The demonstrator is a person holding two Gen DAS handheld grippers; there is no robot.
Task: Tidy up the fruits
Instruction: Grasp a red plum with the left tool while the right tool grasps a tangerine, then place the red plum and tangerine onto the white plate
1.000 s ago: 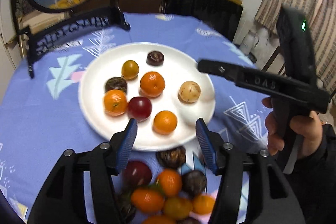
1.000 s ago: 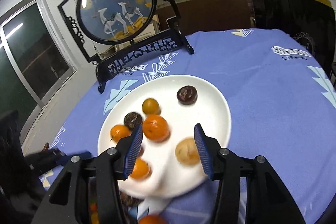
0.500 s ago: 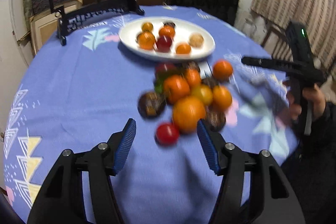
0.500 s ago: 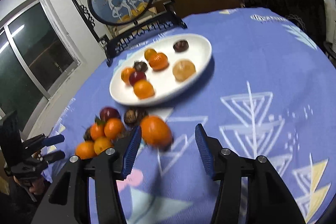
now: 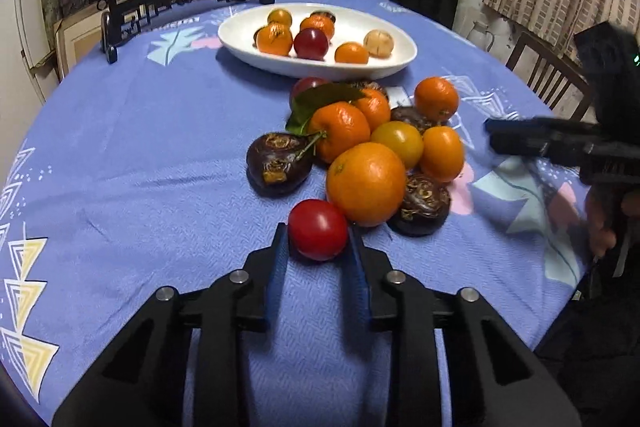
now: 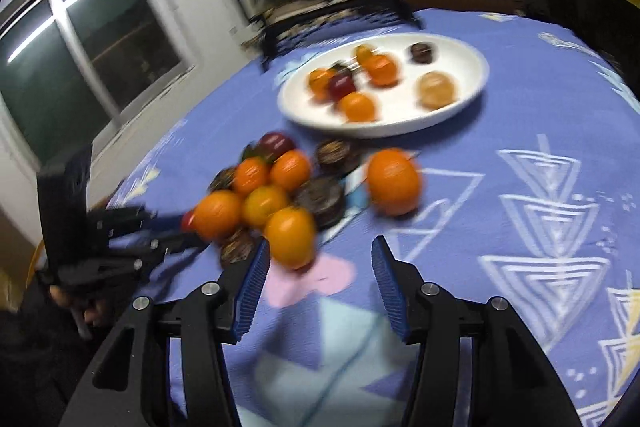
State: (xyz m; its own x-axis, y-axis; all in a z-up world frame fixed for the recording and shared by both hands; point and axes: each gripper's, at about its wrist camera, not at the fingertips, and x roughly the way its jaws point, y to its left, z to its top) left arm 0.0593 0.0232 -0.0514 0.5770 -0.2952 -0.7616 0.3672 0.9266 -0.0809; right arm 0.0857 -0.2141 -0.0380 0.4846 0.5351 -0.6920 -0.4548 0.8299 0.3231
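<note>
The small glossy red round fruit (image 5: 318, 235) at the near edge of the loose pile on the blue patterned worktop (image 5: 140, 163) is pinched by the left hand-held gripper (image 5: 318, 253), probably picked first because it's easiest to reach. The right hand-held gripper (image 6: 318, 283) is parted and empty beside a blurred orange (image 6: 290, 237). The white oval plate (image 5: 248, 45) sits beyond the pile, already partly filled; the right view is too smeared for details
</note>
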